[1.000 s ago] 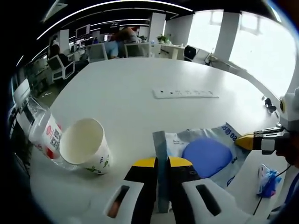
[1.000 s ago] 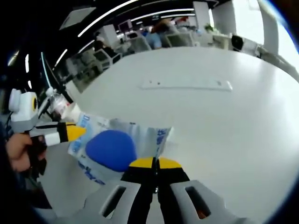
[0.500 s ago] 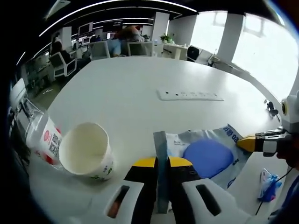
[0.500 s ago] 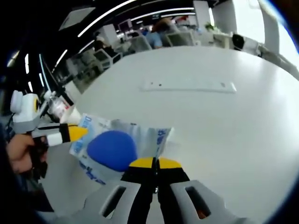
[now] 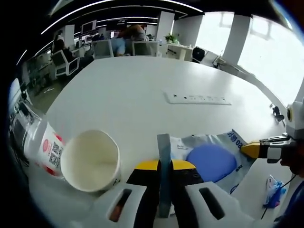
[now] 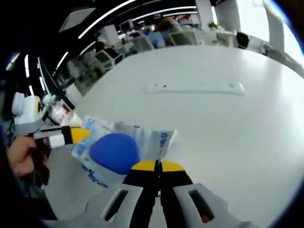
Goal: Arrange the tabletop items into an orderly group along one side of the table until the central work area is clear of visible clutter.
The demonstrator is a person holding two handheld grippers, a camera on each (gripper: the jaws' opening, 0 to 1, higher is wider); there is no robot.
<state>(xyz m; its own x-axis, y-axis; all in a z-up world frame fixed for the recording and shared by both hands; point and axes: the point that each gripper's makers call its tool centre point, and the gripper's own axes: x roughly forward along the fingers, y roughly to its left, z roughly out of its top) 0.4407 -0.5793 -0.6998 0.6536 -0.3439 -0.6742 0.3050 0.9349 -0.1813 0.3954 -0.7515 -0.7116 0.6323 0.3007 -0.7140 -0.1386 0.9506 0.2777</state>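
Together the left gripper and right gripper pinch opposite edges of one clear pouch holding a blue disc, near the table's edge. Beyond lies open white tabletop with one power strip. One paper cup and one bottle have drawn closer.

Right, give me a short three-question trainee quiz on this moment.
1. True or false: both claws are shut on the packet.
2. What lies beside the paper cup? A) a plastic bottle B) a stapler C) a plate
3. What long white thing lies farther up the table?

Key: 1 true: the left claw and right claw each pinch an edge. 2 A, the plastic bottle. 3 the power strip.
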